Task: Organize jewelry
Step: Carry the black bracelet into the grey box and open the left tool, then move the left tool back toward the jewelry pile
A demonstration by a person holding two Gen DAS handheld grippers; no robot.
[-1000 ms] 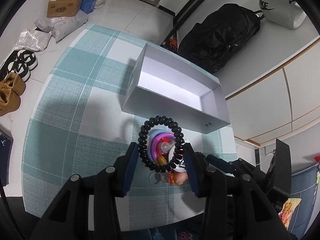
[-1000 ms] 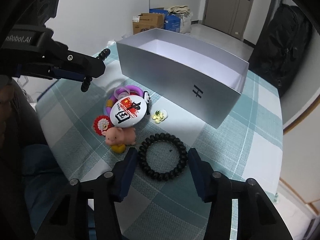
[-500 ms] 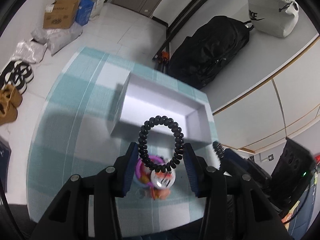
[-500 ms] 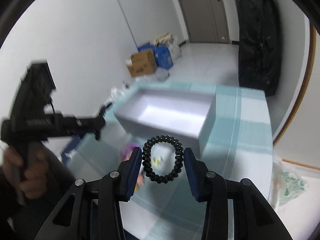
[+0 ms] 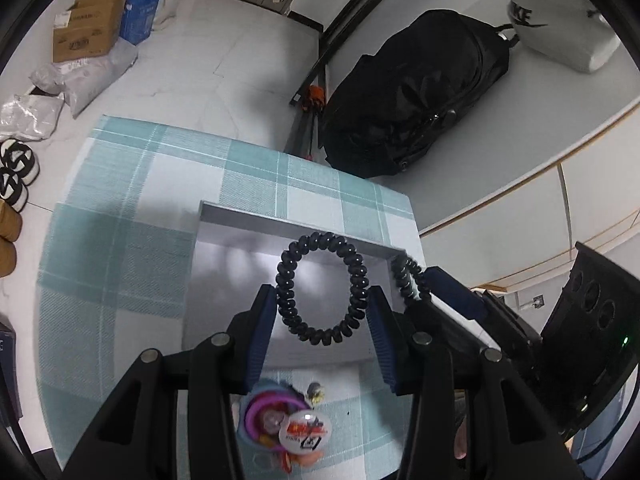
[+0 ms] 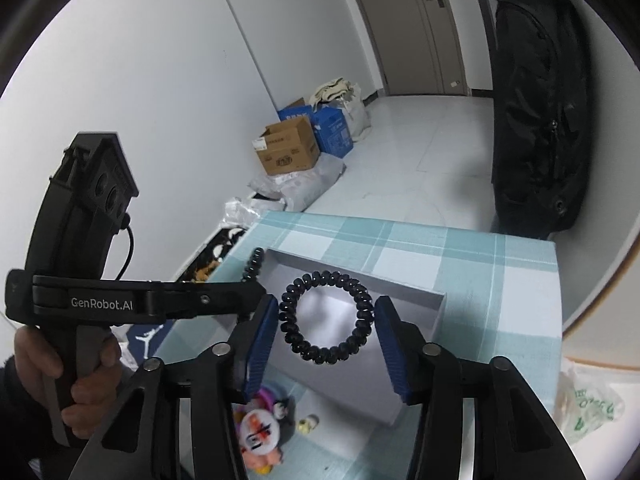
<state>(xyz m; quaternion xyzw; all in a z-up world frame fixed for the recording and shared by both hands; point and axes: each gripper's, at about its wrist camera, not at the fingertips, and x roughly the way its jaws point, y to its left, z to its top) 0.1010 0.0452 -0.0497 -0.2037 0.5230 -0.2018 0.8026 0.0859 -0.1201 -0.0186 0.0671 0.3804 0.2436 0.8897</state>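
Both claws clamped on black spiral hair ties (image 5: 321, 289) over the white box (image 5: 224, 272); next, release inside.

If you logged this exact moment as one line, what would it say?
left tongs: holding black coil bracelet | right tongs: holding second black coil bracelet | both over grey box | trinket pile on table

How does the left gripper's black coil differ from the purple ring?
The black coil is a ridged spiral; the purple ring looks smooth. The black coil hangs pinched in the left gripper above the white box; the purple ring lies on the checked cloth, partly under a badge. Both are loops.
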